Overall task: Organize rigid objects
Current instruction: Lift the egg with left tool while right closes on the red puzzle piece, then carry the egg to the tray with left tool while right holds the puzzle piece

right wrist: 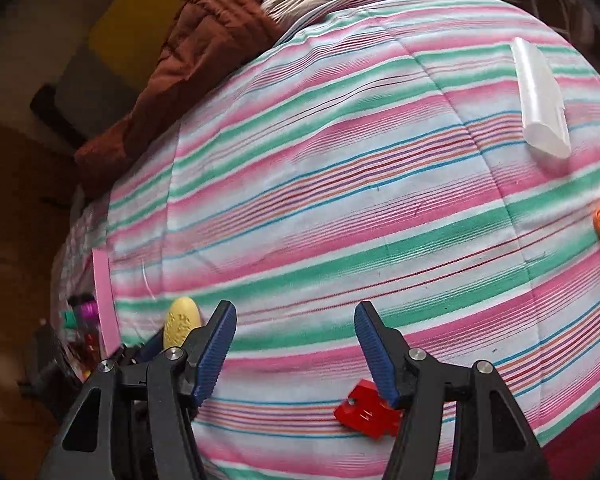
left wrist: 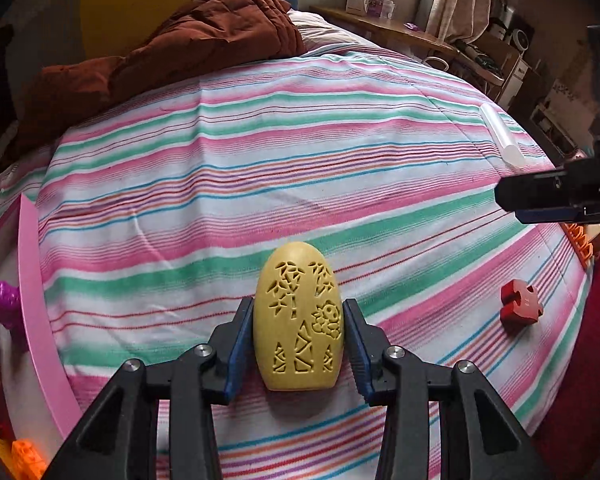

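Striped bedding (left wrist: pixel 300 152) in pink, green and white covers the bed, with a rumpled rust-brown quilt (left wrist: pixel 204 28) heaped at its far end. Near the bed's front edge, the left tool (left wrist: pixel 298 344) pinches a yellow egg-shaped block (left wrist: pixel 298 320) between its ribbed blue pads; the block is smooth and matte, carved with leaf, flower and triangle cut-outs. To the egg's right, the right tool (right wrist: pixel 296 344) hangs with its jaws spread and nothing between them, just above a glossy red puzzle-shaped piece (right wrist: pixel 366 414) lying on the stripes. Beyond it rests a translucent white prism (right wrist: pixel 542 104). Left of the egg runs a pink tray rim (left wrist: pixel 32 288).
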A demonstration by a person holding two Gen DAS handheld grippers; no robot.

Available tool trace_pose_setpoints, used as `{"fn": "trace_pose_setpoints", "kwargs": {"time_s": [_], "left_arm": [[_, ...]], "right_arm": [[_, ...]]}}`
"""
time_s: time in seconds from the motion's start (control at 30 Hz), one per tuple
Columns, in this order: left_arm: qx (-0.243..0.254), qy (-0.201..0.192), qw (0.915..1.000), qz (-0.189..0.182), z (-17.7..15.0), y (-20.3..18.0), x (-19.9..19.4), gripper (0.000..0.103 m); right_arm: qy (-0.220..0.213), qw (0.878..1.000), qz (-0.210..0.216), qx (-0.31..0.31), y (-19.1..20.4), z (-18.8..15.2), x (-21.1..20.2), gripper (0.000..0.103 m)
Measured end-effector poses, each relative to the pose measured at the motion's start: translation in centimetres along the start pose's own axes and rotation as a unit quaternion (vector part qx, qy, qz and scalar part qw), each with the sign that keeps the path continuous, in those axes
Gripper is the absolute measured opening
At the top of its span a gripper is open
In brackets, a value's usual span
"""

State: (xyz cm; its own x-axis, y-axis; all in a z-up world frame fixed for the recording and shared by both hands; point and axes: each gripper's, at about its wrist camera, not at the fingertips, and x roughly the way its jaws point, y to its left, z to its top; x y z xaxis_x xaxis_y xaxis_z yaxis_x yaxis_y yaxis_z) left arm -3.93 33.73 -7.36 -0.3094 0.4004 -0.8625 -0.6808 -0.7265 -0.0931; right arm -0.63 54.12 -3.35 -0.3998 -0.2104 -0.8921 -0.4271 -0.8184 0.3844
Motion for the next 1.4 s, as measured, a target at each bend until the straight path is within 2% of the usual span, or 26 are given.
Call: {"fn": "trace_pose_setpoints", "kwargs": {"time_s": [0.1, 0.2, 0.37, 0.43, 0.5, 0.63, 0.73, 0.93, 1.13, 1.27, 1.4], "left_arm": [[-0.007, -0.001, 1.0000, -0.007, -0.8, 0.2, -0.6, 0.043], [-0.013, 0.000, 0.9998, -0.014, -1.5, 0.4, -1.4, 0.043], [-0.028, -0.006, 0.9994, -0.020, -2.2, 1.2, -2.5, 0.043], [-0.034, -0.013, 0.9991, -0.024, -2.3, 1.5, -3.2, 0.043], [-0.036, -0.022, 0.9988, -0.026, -2.4, 1.8, -4.0, 0.043], [-0.052, -0.037, 0.9975, -0.030, -2.7, 2.7, -5.5, 0.043], [-0.065, -0.047, 0.9964, -0.027, -2.9, 3.6, -6.7, 0.043], [-0.085, -0.074, 0.9936, 0.003, -3.3, 5.5, -9.4, 0.043], [-0.103, -0.103, 0.9890, 0.025, -3.5, 7.2, -12.1, 0.043], [-0.111, -0.118, 0.9861, 0.038, -3.9, 8.3, -13.6, 0.043], [-0.117, -0.123, 0.9842, 0.048, -4.3, 8.9, -14.4, 0.043]], "right_arm": [[0.041, 0.994, -0.054, -0.090, 1.4, -1.1, 0.0, 0.063], [0.089, 0.979, -0.098, -0.152, 2.1, -2.5, 1.3, 0.063], [0.161, 0.950, -0.162, -0.210, 3.1, -4.6, 4.9, 0.062], [0.171, 0.942, -0.184, -0.222, 3.4, -4.9, 5.6, 0.061], [0.176, 0.937, -0.191, -0.232, 3.6, -5.2, 6.0, 0.053], [0.169, 0.942, -0.177, -0.231, 3.4, -5.6, 5.8, 0.038], [0.158, 0.944, -0.180, -0.226, 3.1, -5.7, 5.5, 0.038], [0.143, 0.945, -0.186, -0.230, 3.4, -6.2, 5.2, 0.038], [0.110, 0.957, -0.159, -0.217, 4.8, -5.8, 5.2, 0.038], [0.083, 0.968, -0.126, -0.202, 6.4, -5.6, 6.0, 0.038], [0.037, 0.973, -0.101, -0.204, 8.5, -5.9, 6.5, 0.038]]}}
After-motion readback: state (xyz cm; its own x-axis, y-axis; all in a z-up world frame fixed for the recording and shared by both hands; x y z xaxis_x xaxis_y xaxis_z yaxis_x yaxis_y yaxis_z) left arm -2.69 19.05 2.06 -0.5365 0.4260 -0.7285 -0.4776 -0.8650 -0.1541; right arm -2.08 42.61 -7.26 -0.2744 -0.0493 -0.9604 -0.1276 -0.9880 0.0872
